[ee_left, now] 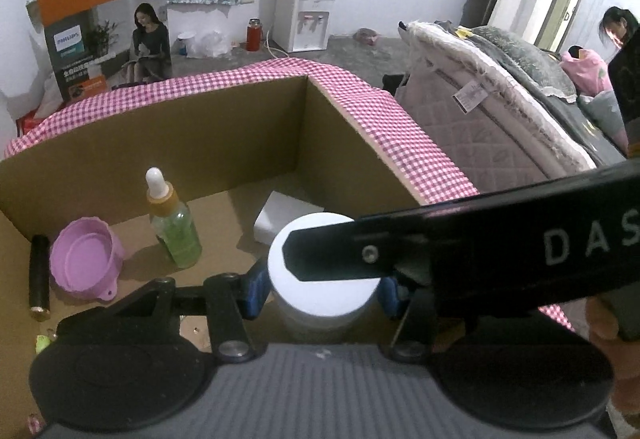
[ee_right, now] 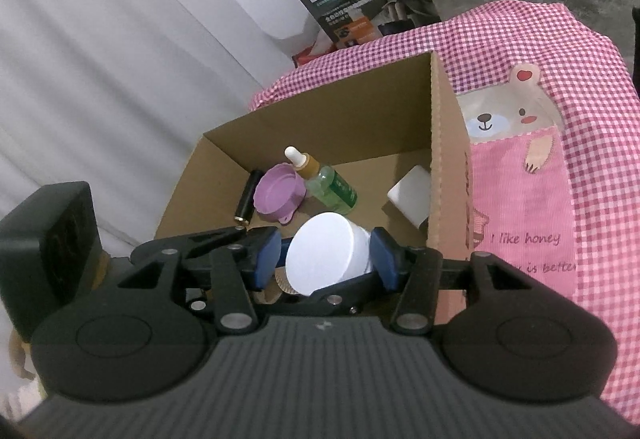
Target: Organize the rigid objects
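jar: we have one white jar [ee_right: 328,253] with a flat lid, inside the cardboard box [ee_right: 320,127] near its front wall, low over the floor; whether it rests there we can't tell
left gripper [ee_left: 320,289]: about half open, blue pads pressed on both sides of the jar body, so we read it as holding the jar
right gripper [ee_right: 326,259]: also about half open, jar between its pads; right pad touches the jar, left pad shows a small gap, so the grip looks loose or off
key relation: jar sits dead centre between both pairs of pads, axis near upright, lid tilted slightly toward the right wrist camera; right gripper's finger crosses over the lid in the left view
nearer hand: neither, both are at the jar
box contents, counted: one green dropper bottle [ee_left: 174,229] upright, one purple cup [ee_left: 86,257] tipped on its side, one black tube [ee_left: 39,277] lying along the left wall, one white block [ee_left: 286,213] by the right wall
next, our call: let go and lift straight up, clear of the bottle
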A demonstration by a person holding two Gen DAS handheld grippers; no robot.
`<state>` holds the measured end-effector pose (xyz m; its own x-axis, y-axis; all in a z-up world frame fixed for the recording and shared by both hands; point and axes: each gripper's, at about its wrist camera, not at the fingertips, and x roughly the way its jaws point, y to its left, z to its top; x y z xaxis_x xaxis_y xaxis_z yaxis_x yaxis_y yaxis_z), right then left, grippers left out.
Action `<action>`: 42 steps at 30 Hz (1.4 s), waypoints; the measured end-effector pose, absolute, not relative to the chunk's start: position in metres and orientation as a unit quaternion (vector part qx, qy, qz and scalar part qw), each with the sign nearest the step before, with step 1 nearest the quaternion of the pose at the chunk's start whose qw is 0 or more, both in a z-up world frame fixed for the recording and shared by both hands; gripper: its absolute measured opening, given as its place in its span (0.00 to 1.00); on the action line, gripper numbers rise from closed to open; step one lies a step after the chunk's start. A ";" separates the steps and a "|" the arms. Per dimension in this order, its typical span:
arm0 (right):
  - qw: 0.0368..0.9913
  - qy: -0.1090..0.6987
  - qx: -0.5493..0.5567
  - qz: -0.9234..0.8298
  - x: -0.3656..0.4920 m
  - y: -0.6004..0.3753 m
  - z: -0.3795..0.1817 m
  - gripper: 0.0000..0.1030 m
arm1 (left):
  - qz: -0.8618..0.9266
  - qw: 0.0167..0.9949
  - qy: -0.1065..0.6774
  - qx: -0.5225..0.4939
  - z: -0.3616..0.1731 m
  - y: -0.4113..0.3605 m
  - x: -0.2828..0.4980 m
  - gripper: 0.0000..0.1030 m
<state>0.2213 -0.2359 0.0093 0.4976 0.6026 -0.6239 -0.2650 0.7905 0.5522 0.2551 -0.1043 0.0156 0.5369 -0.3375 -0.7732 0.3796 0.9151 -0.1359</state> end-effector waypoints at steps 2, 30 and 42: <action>0.844 0.429 0.196 0.256 0.220 -0.237 0.010 0.52 | -0.204 0.878 0.432 0.028 0.017 -0.106 0.253 0.54; 0.964 0.203 0.109 0.135 0.068 -0.216 0.096 0.99 | 0.017 0.953 0.299 0.050 0.104 -0.050 0.136 1.00; 0.969 0.244 0.032 0.035 0.042 -0.179 0.061 0.99 | 0.017 0.940 0.339 0.025 0.074 -0.021 0.125 1.00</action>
<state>0.0424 -0.1786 0.0614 0.8787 0.0829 -0.4701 -0.0521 0.9956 0.0781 0.1246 -0.0211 0.0742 0.7700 0.0488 -0.6361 -0.0145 0.9981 0.0591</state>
